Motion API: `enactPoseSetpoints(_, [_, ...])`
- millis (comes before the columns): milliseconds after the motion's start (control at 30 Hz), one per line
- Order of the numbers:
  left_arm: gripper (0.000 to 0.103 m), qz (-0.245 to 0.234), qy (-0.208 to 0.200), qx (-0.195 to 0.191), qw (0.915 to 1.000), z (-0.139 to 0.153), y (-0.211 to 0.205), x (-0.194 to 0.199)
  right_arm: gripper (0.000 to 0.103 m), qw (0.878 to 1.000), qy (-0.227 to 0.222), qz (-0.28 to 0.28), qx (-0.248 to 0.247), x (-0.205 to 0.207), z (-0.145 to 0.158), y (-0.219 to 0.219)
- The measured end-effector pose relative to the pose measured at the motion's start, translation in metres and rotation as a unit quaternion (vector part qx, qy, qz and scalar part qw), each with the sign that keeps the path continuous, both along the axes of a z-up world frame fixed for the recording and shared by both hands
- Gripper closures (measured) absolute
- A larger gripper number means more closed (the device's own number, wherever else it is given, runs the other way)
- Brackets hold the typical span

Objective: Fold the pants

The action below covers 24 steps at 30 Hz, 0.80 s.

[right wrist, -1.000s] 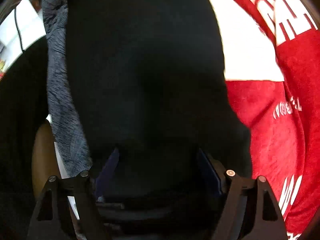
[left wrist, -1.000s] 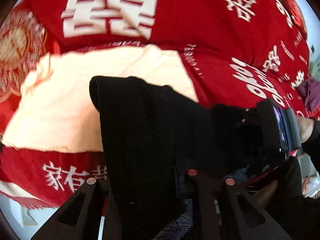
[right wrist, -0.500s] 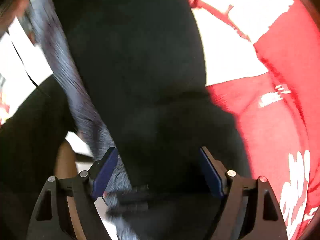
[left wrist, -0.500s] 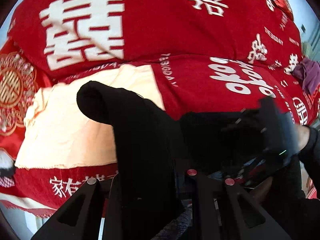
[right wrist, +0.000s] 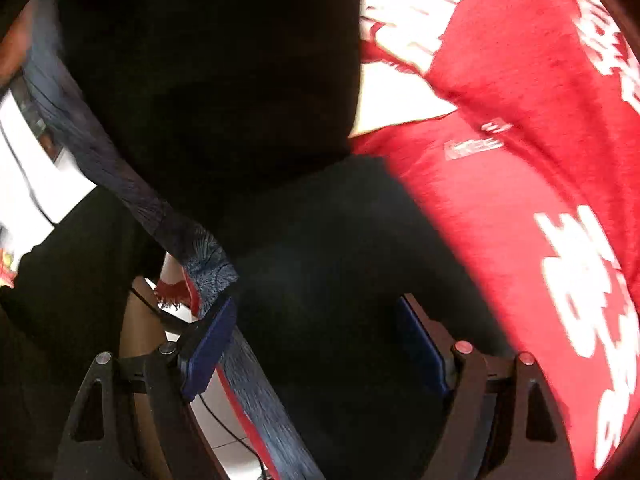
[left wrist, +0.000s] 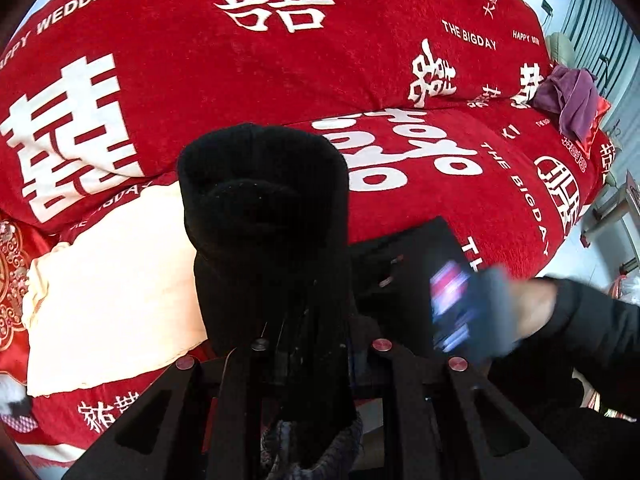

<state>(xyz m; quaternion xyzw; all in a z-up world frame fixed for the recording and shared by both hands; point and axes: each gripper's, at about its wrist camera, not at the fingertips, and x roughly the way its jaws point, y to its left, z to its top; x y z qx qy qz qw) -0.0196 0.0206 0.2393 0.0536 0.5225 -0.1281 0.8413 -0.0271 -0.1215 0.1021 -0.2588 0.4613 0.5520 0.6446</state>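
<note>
The black pants (left wrist: 264,216) hang bunched over my left gripper (left wrist: 316,344), which is shut on the fabric and holds it above the red bed cover. In the right wrist view the same black pants (right wrist: 320,264) fill the middle and lie between the blue pads (right wrist: 208,344) of my right gripper (right wrist: 320,340). Its jaws stand wide apart with cloth between them. The right gripper also shows blurred at the right of the left wrist view (left wrist: 460,304), with the person's hand behind it.
A red bed cover with white characters (left wrist: 280,72) spreads over the bed. A cream cloth (left wrist: 112,280) lies on it at the left. A purple garment (left wrist: 568,92) sits at the far right. A grey-blue patterned cloth (right wrist: 168,224) hangs at the bed's edge.
My left gripper has lifted the pants up and swung right, so the cream cloth slid left. The right gripper has moved along the pants and is blurred with motion.
</note>
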Motion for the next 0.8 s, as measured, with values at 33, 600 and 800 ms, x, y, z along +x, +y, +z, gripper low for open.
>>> enactPoseSetpoints(33, [0.085, -0.001, 0.003, 0.004, 1.0000, 0.000, -0.004, 0.001, 0.015, 0.999, -0.026, 0.013, -0.019, -0.008, -0.013, 0.008])
enactPoseSetpoints(600, [0.085, -0.097, 0.042, 0.036, 0.9938, -0.047, -0.135, 0.010, 0.013, 0.984, -0.031, -0.164, 0.061, 0.032, 0.062, -0.176])
enactPoseSetpoints(800, [0.084, -0.066, 0.103, 0.091, 0.9883, -0.134, -0.176, 0.037, 0.013, 0.965, 0.008, -0.260, 0.040, 0.040, 0.037, -0.229])
